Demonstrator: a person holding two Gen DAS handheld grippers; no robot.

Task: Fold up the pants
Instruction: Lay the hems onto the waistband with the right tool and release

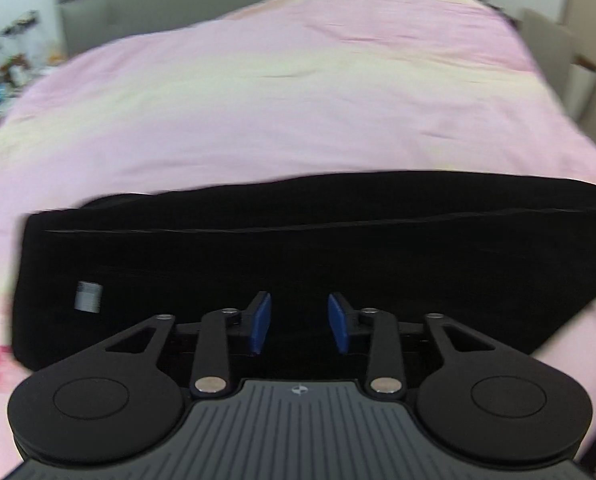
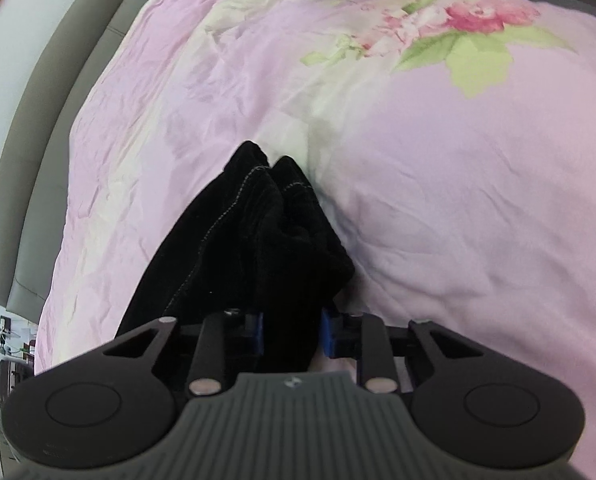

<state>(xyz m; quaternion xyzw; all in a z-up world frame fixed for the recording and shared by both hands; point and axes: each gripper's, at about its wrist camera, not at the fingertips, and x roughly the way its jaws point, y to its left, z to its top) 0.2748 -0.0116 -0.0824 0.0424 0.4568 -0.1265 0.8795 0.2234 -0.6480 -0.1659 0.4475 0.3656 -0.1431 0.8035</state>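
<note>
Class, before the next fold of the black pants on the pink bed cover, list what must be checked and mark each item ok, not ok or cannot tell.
1. Right tool grips black pants: ok, fabric bunched between its pads.
2. Left tool grips cloth: not ok, its pads stand apart over the pants.
3. Pants lie flat on pink bed cover: ok in left view.
4. Space beyond pants free: ok.
5. Edges aligned: cannot tell.
</note>
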